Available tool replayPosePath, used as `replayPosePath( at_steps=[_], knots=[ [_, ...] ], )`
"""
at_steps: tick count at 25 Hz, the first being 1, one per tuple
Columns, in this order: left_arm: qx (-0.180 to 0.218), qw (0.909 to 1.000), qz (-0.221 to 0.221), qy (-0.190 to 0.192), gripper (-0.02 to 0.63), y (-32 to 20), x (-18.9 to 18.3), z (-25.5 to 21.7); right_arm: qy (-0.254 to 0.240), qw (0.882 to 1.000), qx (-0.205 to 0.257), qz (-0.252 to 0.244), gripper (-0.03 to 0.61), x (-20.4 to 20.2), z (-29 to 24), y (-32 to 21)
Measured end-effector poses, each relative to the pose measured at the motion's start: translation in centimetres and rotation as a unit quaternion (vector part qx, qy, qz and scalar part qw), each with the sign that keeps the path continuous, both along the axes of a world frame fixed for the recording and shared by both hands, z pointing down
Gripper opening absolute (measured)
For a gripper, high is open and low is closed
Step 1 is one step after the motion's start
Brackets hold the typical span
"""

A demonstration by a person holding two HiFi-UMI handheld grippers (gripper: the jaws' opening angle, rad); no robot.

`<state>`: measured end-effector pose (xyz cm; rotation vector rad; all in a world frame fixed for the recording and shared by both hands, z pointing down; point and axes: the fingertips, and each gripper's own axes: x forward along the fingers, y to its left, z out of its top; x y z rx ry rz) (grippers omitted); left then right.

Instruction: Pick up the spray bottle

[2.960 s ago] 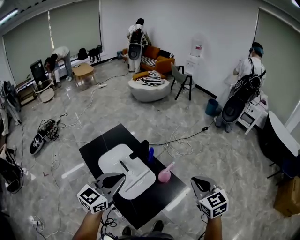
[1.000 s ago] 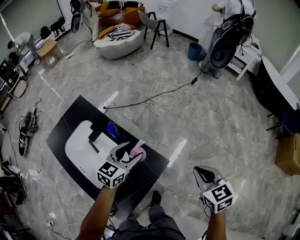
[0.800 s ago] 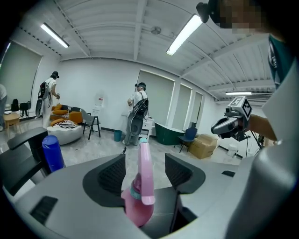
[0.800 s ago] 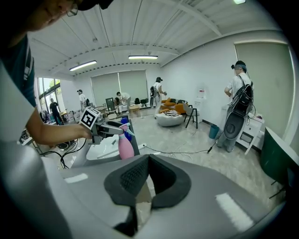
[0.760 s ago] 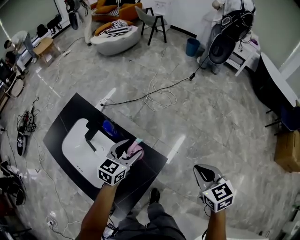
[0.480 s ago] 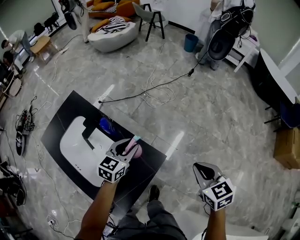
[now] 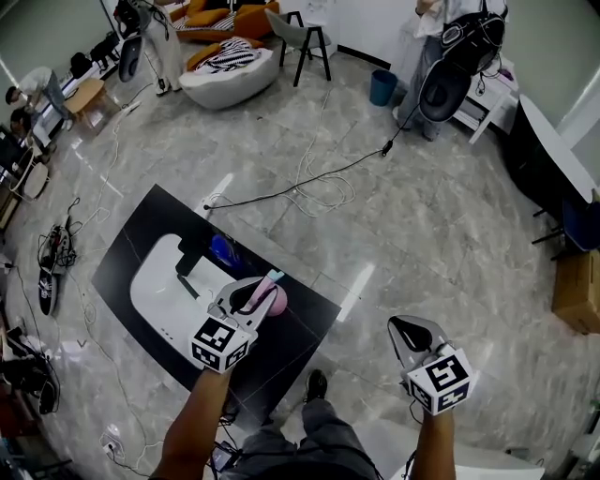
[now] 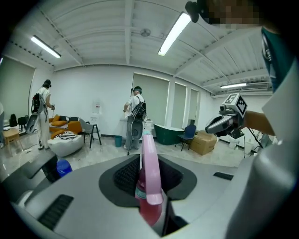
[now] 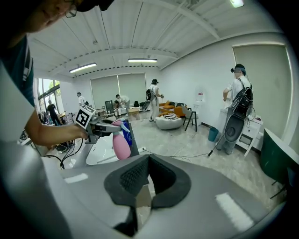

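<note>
Counts on the bench: 1x pink plastic spray bottle (image 7: 267, 298), 1x blue rounded plastic container (image 7: 223, 251), 1x black rectangular table (image 7: 131, 246), 1x white rounded slab (image 7: 155, 292) on it

Rest of room: 1x black four-legged chair (image 7: 314, 36), 1x blue round bin (image 7: 382, 87), 1x white round pouf (image 7: 230, 82), 1x orange sofa (image 7: 246, 13), 1x brown cardboard box (image 7: 574, 292), 1x dark green tub (image 8: 167, 133)

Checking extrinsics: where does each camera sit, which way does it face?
Head view: on the head, steeply down at black table; forearms, left gripper, right gripper show.
Left gripper view: on left gripper, along its closing fingers; spray bottle between them.
Right gripper view: on right gripper, toward the room; own fingers show.
All three share the spray bottle.
</note>
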<state>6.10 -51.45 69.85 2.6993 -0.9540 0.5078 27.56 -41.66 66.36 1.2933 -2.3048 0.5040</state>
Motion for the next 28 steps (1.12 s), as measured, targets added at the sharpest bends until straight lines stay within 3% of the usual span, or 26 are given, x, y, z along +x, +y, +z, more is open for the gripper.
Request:
replayPosePath(
  at_steps=[11, 28],
  knots=[
    [0.068, 0.9975, 0.020, -0.004, 0.089, 3.7, -3.9, -9.6, -0.008, 0.999, 0.045, -0.012, 0.011, -4.5, -5.2, 0.3],
    [0.151, 0.9885, 0.004, -0.009, 0.089, 12.5, -13.8, -22.5, -0.001, 0.989, 0.144, -0.041, 0.011, -12.5, -17.4, 5.6]
  ],
)
